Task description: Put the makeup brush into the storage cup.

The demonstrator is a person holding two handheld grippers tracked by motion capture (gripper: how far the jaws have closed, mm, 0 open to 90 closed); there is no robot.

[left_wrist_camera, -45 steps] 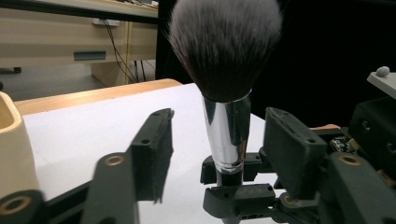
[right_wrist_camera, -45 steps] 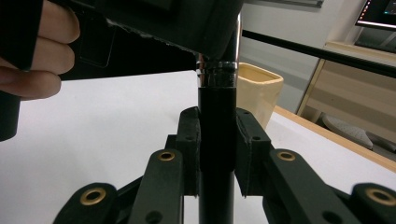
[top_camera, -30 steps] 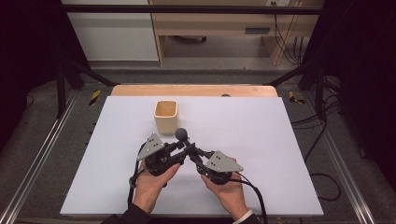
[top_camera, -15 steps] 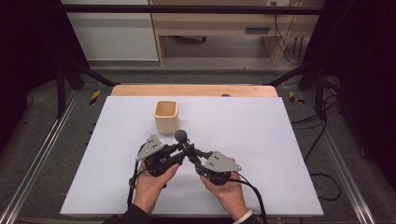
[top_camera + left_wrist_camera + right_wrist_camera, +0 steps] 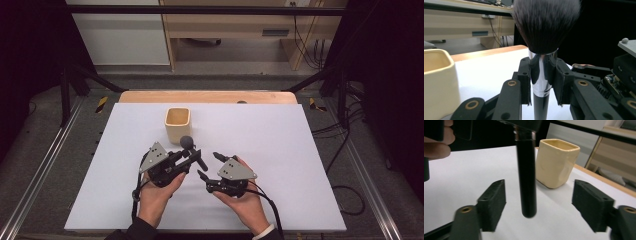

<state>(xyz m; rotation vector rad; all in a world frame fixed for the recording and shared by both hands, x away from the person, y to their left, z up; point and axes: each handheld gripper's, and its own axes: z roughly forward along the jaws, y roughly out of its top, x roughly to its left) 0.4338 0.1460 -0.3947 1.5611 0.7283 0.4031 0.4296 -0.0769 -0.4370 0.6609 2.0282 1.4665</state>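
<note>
A makeup brush (image 5: 187,142) with dark bristles (image 5: 544,25), a silver collar and a black handle (image 5: 526,177) is held upright-tilted above the white table. My left gripper (image 5: 192,155) is shut on the brush's silver collar (image 5: 541,72). My right gripper (image 5: 209,165) has just been opening; its jaws now stand wide on either side of the handle's lower end, and its pads (image 5: 495,200) do not touch it. A cream square cup (image 5: 177,123) stands just beyond the brush, empty as far as I can see.
The white board (image 5: 300,150) covers the table, with a wooden edge (image 5: 210,96) at the back. A person's hands (image 5: 155,192) hold both grippers near the front middle. Dark frame rails (image 5: 35,175) run along both sides.
The right gripper's jaws have opened off the brush handle, which they gripped before. The left gripper keeps its hold on the brush; both hands stay nearly in place.
</note>
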